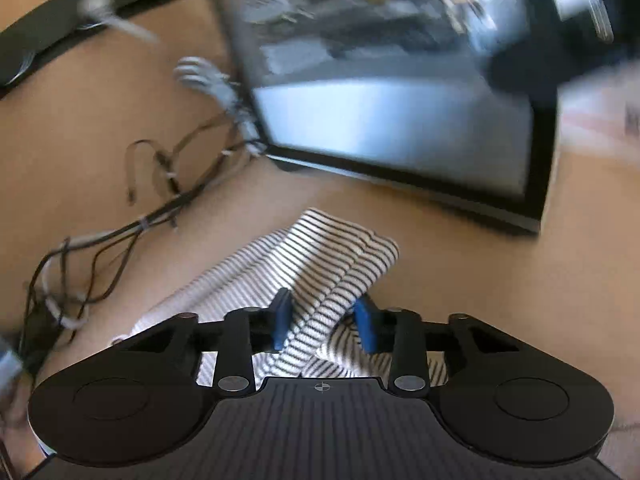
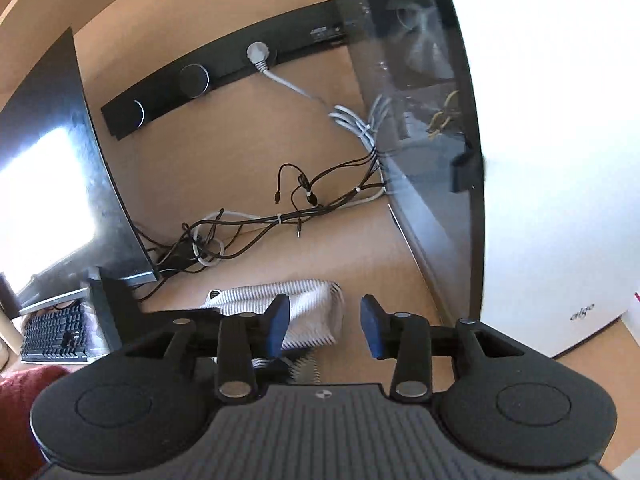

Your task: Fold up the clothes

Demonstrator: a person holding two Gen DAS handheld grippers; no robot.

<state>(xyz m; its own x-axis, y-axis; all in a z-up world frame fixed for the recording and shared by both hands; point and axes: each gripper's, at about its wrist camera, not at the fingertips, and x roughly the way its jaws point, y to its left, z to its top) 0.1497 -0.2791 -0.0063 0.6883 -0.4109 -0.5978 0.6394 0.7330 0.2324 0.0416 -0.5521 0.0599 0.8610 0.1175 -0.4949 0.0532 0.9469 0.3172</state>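
Between the parted fingers of the left gripper (image 1: 325, 320) a striped cloth (image 1: 320, 264) runs toward upper right, ungrasped; the right gripper (image 2: 325, 326), also spread, has it lower left.

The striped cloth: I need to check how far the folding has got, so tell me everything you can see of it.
The striped cloth is white with thin dark stripes and looks like soft knit fabric. It lies bunched in loose folds on the tan desk, not yet a neat flat stack. In the left wrist view a raised ridge of it runs between the open fingers of the left gripper. In the right wrist view it lies mostly behind the left finger of the open right gripper.
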